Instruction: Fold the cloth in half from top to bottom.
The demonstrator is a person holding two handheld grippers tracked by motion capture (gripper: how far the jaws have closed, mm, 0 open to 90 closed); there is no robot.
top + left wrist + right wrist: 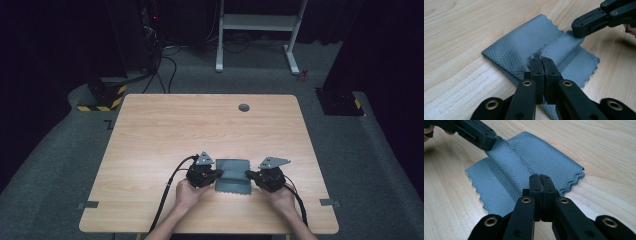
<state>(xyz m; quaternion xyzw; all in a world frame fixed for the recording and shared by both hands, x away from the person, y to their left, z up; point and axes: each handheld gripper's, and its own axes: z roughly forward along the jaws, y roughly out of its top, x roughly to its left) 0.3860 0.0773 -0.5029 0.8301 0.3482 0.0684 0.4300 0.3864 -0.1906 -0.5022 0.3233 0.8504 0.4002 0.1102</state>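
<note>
Hand-held gripper (pixel 220 173) pairs pinching cloth (pixel 233 176), opposite edges

Each black gripper, left gripper (pixel 218 173) and right gripper (pixel 248 174), is wearing a grey three-cornered plate and trailing a black cable; brass-coloured rivets are dotting the jaw links. Bare forearms are showing.
</note>
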